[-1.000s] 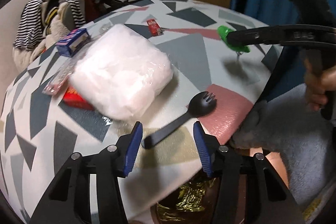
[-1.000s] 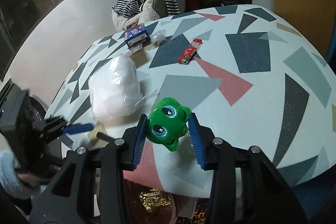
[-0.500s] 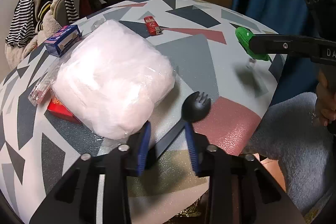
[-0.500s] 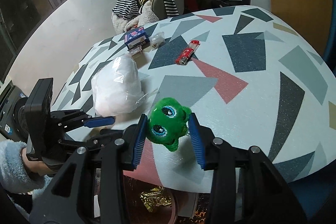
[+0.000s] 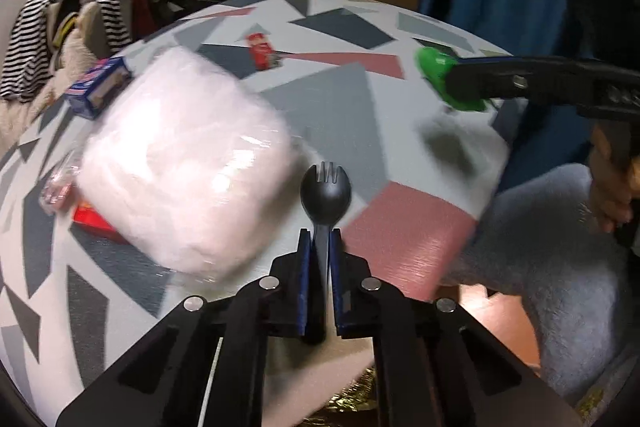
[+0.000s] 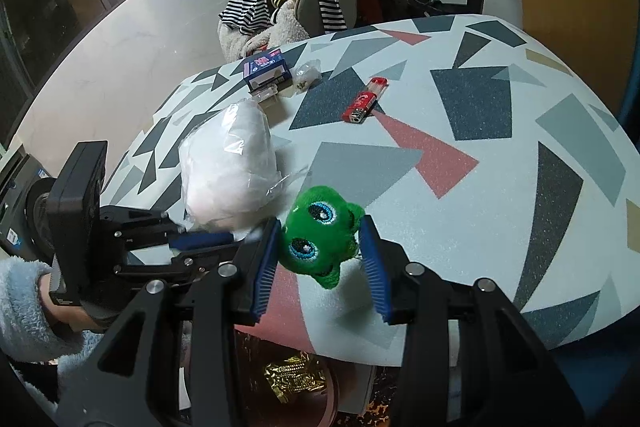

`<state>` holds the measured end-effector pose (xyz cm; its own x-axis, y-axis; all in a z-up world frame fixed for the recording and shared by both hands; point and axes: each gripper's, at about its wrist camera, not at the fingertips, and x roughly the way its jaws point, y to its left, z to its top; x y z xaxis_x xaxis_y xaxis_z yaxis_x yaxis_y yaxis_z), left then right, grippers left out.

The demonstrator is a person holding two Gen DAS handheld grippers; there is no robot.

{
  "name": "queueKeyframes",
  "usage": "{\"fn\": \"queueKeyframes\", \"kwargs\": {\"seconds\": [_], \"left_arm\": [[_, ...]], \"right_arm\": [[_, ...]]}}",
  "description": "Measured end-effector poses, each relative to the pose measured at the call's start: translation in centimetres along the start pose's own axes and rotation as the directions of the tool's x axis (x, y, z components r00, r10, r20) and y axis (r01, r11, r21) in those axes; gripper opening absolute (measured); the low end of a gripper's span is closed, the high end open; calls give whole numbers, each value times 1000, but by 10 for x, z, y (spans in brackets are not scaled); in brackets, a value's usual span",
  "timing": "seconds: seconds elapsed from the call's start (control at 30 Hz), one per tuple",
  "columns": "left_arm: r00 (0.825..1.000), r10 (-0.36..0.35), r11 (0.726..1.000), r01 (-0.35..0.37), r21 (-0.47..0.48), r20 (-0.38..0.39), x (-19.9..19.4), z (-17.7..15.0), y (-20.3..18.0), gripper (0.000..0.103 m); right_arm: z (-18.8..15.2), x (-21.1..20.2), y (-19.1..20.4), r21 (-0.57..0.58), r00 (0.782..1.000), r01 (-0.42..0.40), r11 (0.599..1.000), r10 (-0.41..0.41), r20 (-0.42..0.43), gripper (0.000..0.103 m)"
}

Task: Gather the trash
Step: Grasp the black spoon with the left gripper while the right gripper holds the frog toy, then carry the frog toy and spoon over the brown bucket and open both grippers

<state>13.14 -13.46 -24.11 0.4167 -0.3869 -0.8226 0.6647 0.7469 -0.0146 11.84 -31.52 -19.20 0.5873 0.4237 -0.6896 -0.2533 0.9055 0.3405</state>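
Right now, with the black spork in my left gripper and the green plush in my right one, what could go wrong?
1. The left gripper pinches only the handle of the black spork, so it may pivot or slip when lifted.
2. The cotton bag lies close beside the spork; a sideways swing could drag it.
3. The right gripper holds the green plush tilted, with a visible gap at one finger, so it might drop.

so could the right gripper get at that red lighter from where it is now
Probably not yet. The right gripper is shut on the green plush toy, so its fingers are taken. The path looks free, though: the red lighter lies alone on bare table beyond the toy, apart from the white bag.
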Motion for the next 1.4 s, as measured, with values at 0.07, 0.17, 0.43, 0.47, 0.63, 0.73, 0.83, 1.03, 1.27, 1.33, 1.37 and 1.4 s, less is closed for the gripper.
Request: {"fn": "queueKeyframes", "kwargs": {"seconds": [0.07,0.17,0.43,0.47,0.63,0.73,0.83,1.03,1.27,1.33,1.37,1.4], "left_arm": [[999,-30,999,30,-16,14,-6,-5,-3,9],[996,-70,994,75,-83,60,-23,-13,-1,9],[987,-98,986,113,-121,124,-74,-41,-13,9],[987,-98,986,113,-122,126,-79,-47,-16,9],[989,-81,985,98,-141,121,-101,-75,-23,9],[992,-68,981,86,-175,110,-108,-94,-25,9],[993,-62,972,83,-222,99,-109,-112,-26,9],[994,-66,954,88,-285,85,-107,-137,-31,9],[994,-52,945,81,-317,96,-113,-141,-29,39],[992,-34,941,74,-330,124,-120,-138,-24,47],[990,-22,939,67,-338,136,-124,-136,-22,50],[990,-8,937,58,-345,144,-127,-135,-20,55]], "right_arm": [[0,-1,1,-2,1000,-3,1000,3,2,42],[0,-3,5,-14,1000,-6,1000,6,5,42],[-5,-6,20,-41,999,-33,999,32,-4,42],[-7,-6,24,-50,999,-39,998,38,-7,42],[-17,-6,40,-87,998,-58,995,55,-28,42],[-25,-6,49,-102,997,-73,992,69,-43,42],[-32,-5,56,-113,995,-85,990,79,-56,42],[-46,-3,69,-136,992,-100,986,89,-84,42],[-56,-4,75,-144,991,-108,984,95,-98,42],[-59,-3,75,-145,990,-109,983,95,-103,42],[-60,-3,75,-145,990,-109,983,94,-107,42],[-61,-2,75,-145,989,-109,983,94,-111,42]]}}
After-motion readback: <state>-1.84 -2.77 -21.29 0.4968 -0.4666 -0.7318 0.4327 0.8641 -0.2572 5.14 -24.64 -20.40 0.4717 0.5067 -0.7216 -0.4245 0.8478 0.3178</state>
